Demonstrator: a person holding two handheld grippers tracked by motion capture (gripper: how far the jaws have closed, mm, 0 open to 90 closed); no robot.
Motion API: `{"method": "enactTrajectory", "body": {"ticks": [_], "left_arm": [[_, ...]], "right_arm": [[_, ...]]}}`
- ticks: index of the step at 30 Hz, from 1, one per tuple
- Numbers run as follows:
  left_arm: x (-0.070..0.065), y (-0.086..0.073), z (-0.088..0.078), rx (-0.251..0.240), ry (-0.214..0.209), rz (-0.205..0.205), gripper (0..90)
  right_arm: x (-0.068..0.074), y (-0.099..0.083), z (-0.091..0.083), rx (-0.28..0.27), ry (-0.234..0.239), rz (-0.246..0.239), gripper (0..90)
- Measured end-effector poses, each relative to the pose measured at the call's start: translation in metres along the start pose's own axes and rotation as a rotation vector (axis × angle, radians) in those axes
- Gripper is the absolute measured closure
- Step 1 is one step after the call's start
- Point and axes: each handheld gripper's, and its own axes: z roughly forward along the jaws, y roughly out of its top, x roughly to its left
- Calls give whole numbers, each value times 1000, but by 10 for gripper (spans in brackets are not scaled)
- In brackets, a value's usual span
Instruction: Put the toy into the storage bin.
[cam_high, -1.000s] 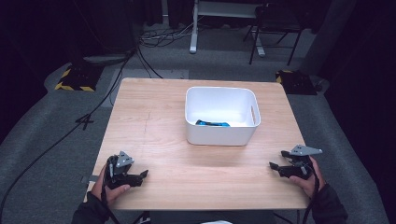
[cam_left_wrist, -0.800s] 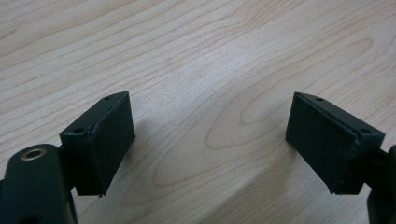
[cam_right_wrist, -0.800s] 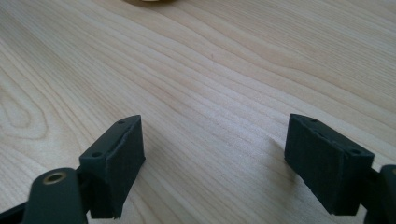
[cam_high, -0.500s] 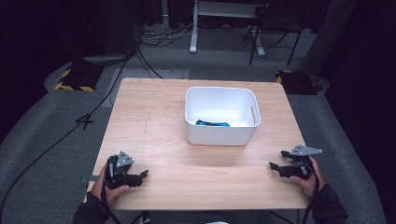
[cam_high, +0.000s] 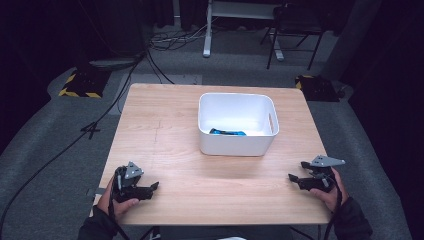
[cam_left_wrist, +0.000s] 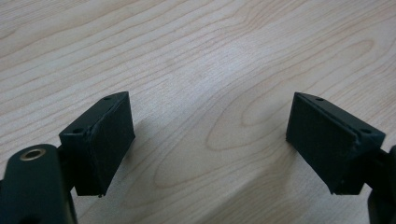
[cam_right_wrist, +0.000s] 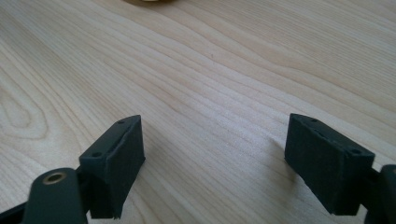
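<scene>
white bin (cam_high: 237, 145) sits well apart from both grippers' empty jaws.

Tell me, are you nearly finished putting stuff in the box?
Looks nearly done: a blue thing already lies inside the white bin. Nothing is in hand; the left gripper and right gripper rest open on the wooden table. I see nothing left to pack.

Left gripper (cam_high: 156, 186) held low at near left, jaws pointing right, standing apart, nothing between them. Left hand (cam_high: 120, 197) wraps its body from below. Right gripper (cam_high: 291, 177) at near right, jaws pointing left, likewise parted and empty. Right hand (cam_high: 330, 190) grips it, dark sleeve behind.
</scene>
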Motion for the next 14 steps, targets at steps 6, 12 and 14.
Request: {"method": "enactTrajectory", "body": {"ticks": [6,12,14], "left_arm": [[0,0,1,-2,-1,-3,152],[0,1,1,-1,3,-4,152],[0,1,1,-1,2,-3,151]], "right_arm": [[0,0,0,0,0,2,198],[0,0,0,0,3,-1,198],[0,0,0,1,3,-3,197]]}}
